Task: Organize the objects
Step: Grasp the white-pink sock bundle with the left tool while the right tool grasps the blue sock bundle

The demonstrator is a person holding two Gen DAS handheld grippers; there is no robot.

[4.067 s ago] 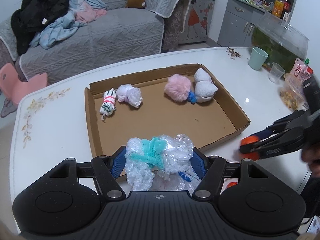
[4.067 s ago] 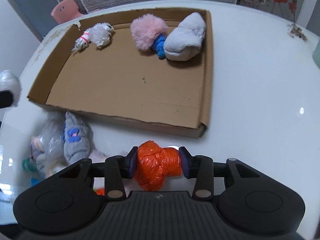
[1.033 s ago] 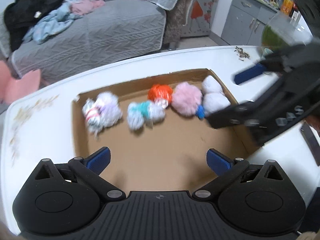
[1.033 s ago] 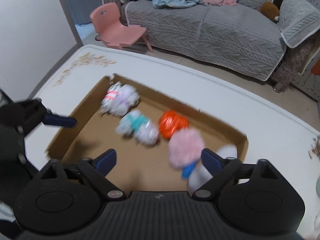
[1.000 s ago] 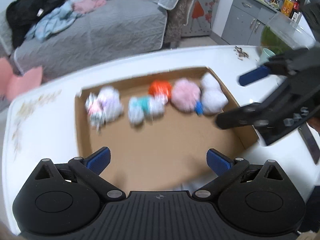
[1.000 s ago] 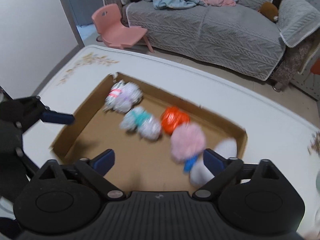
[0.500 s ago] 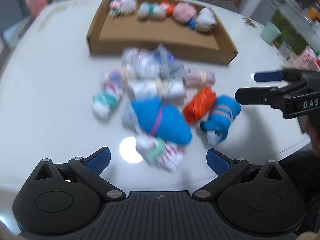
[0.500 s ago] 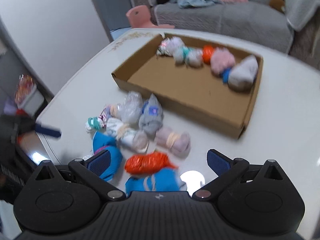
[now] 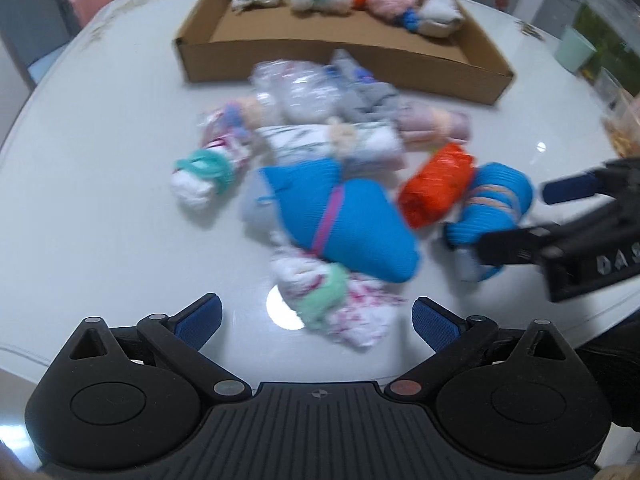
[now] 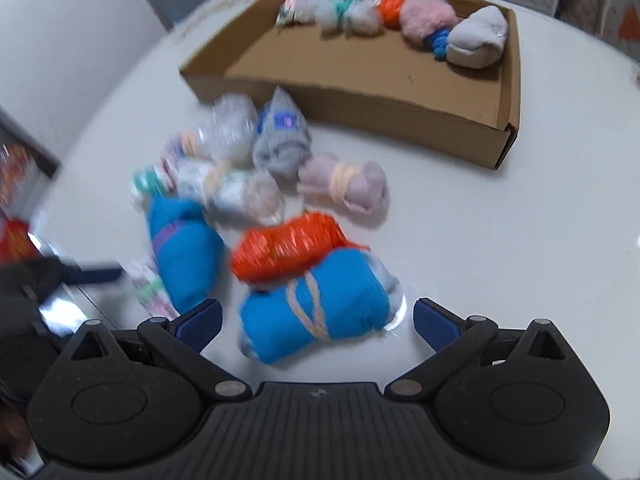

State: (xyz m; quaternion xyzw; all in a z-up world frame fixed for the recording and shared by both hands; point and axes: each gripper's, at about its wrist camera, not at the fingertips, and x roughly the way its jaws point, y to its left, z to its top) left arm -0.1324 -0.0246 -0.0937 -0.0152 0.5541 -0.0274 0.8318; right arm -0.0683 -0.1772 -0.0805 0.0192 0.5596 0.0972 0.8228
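Note:
A pile of several rolled bundles lies on the white table point(image 9: 100, 208) in front of a shallow cardboard tray point(image 9: 448, 80). Nearest my left gripper point(image 9: 316, 318), which is open and holds nothing, is a white-and-pink bundle with a green tie point(image 9: 336, 300). Behind it lie a large blue bundle point(image 9: 344, 216) and an orange one point(image 9: 436, 184). My right gripper point(image 10: 316, 320) is open too, its fingers either side of a blue bundle with a peach tie point(image 10: 316, 312), apart from it. The orange bundle point(image 10: 288, 248) rests against that blue one. Several bundles line the cardboard tray's point(image 10: 360, 100) far wall.
A green cup point(image 9: 574, 50) and a snack bag stand at the table's right edge. A pink child's chair point(image 9: 90, 0) and a grey sofa lie beyond the table. The tray's near half shows bare cardboard point(image 10: 360, 64).
Both grippers let go of their bundles in the tray, pulled back and now hover open, lower over the pile on the table. The frames are motion-blurred.

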